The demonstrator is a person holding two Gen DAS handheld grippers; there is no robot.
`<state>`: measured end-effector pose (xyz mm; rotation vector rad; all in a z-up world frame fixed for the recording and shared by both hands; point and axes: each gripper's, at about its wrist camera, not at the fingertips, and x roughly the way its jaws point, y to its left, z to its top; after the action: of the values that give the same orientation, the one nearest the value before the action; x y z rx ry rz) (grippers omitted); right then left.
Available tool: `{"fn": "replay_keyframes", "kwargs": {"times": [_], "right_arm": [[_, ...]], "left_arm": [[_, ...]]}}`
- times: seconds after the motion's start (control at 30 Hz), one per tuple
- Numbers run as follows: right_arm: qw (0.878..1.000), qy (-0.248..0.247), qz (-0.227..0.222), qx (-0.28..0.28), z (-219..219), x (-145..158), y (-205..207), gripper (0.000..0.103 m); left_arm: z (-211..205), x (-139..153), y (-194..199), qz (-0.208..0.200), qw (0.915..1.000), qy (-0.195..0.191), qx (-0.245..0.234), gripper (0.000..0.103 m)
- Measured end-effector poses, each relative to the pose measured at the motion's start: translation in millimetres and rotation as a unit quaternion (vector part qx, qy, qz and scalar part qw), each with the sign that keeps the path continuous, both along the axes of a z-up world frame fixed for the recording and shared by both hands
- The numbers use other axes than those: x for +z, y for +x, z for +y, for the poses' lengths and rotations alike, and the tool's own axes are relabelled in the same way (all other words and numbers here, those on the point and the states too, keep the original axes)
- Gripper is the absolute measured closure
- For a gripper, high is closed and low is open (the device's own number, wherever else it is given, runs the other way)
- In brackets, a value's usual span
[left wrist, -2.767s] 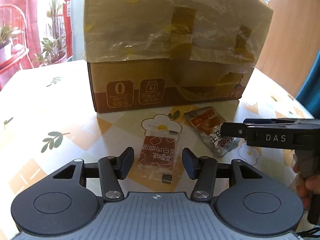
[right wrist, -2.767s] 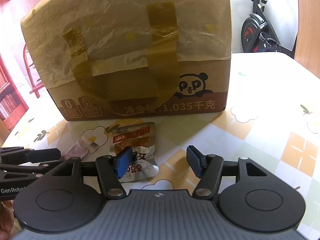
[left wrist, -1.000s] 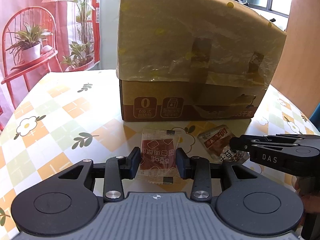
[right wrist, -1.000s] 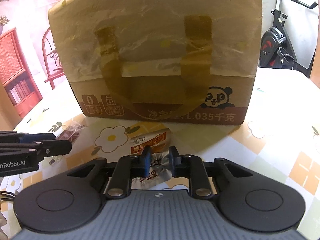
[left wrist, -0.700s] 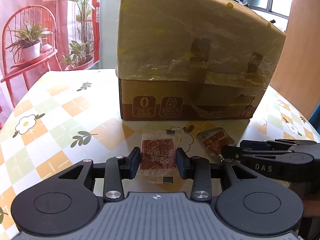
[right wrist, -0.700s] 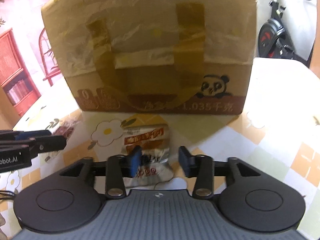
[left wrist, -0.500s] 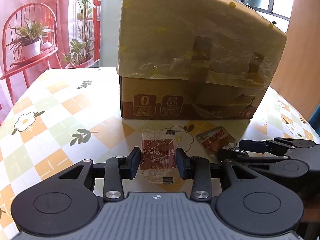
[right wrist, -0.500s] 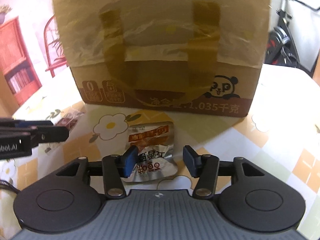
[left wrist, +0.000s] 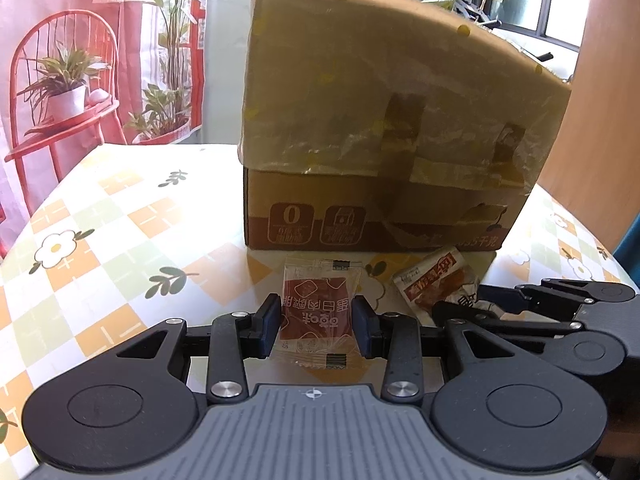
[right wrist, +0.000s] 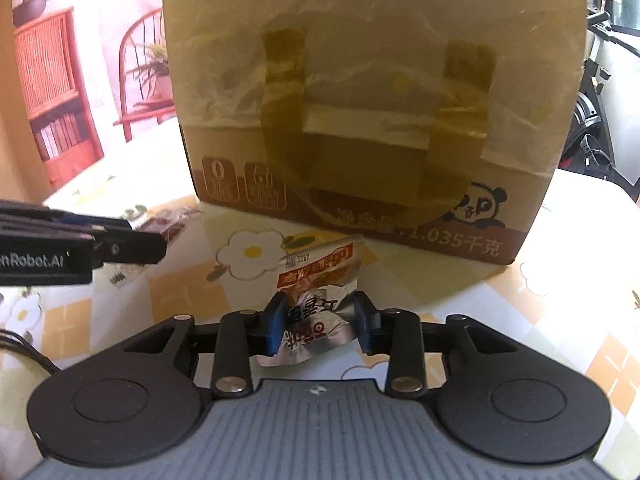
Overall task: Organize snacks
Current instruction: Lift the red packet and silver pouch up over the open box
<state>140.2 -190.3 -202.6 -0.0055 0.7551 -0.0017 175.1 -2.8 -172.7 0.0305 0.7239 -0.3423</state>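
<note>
Left gripper [left wrist: 316, 326] clamps the clear red snack packet [left wrist: 318, 312] by both side edges, before the cardboard box [left wrist: 384, 144] — bare tablecloth [left wrist: 120, 216] spreads leftward. Right gripper [right wrist: 320, 326] squeezes the crumpled silver-orange snack pouch [right wrist: 316, 304], lifted near the box [right wrist: 360, 100] front; open table [right wrist: 560, 300] lies rightward.

Table [left wrist: 120, 216] w/ checkered floral cloth, orange/green squares. Cardboard box [left wrist: 380, 208], top wrapped in yellowish plastic, stands on it. In front of box: clear sachet w/ red label [left wrist: 316, 312] and foil snack packet [right wrist: 316, 312].
</note>
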Motion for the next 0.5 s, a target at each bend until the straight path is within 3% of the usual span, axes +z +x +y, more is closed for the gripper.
{"fn": "replay_keyframes", "kwargs": {"times": [0.5], "right_arm": [[0.994,0.045,-0.094,-0.012,-17,72,-27,0.066]], "left_arm": [[-9,70,-10,-0.075,0.9965,-0.032,-0.016,0.062]]}}
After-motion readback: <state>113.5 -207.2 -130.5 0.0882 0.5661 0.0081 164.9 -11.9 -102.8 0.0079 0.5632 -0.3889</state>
